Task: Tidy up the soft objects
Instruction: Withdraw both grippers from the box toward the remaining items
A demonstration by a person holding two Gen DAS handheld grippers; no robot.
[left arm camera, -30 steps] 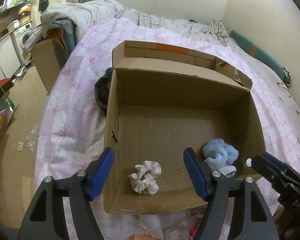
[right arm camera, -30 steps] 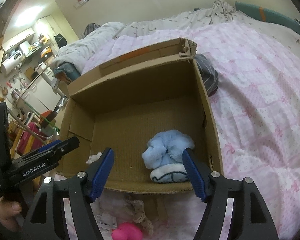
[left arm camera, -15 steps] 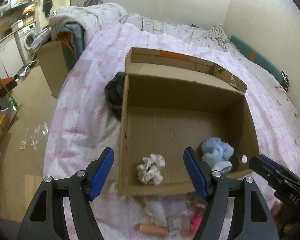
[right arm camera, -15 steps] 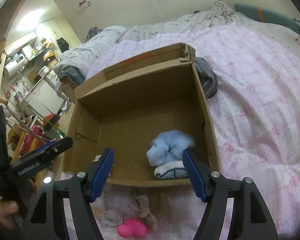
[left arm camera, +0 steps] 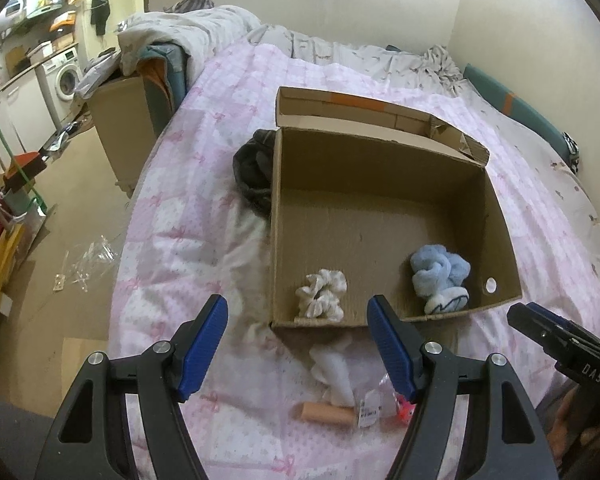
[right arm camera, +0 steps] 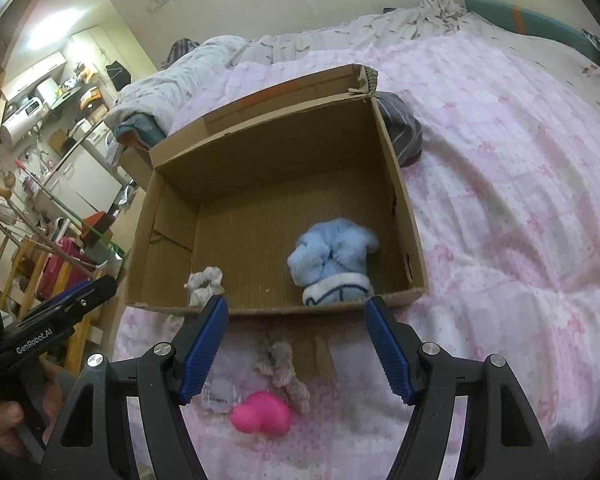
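Note:
An open cardboard box (left arm camera: 380,160) (right arm camera: 276,148) sits on a pink bed cover. Inside lie a white scrunchie (left arm camera: 322,294) (right arm camera: 205,284) and a light blue fluffy sock bundle (left arm camera: 440,276) (right arm camera: 332,264). On the cover in front of the box lie a white cloth (left arm camera: 334,372), a tan cylinder (left arm camera: 326,414), a pink soft toy (right arm camera: 262,418) and a beige knitted piece (right arm camera: 284,372). My left gripper (left arm camera: 298,344) is open and empty, held above the cover before the box. My right gripper (right arm camera: 296,344) is open and empty, over the loose items.
A dark striped garment (left arm camera: 254,172) (right arm camera: 400,132) lies against the box's far side. The bed's left edge drops to the floor (left arm camera: 68,208), where another cardboard box (left arm camera: 120,120) and clutter stand. A wall bounds the bed at the back and right.
Both grippers have drawn back from the box and risen. The box looks smaller and the loose items on the cover in front of it have come into view. Both stay open.

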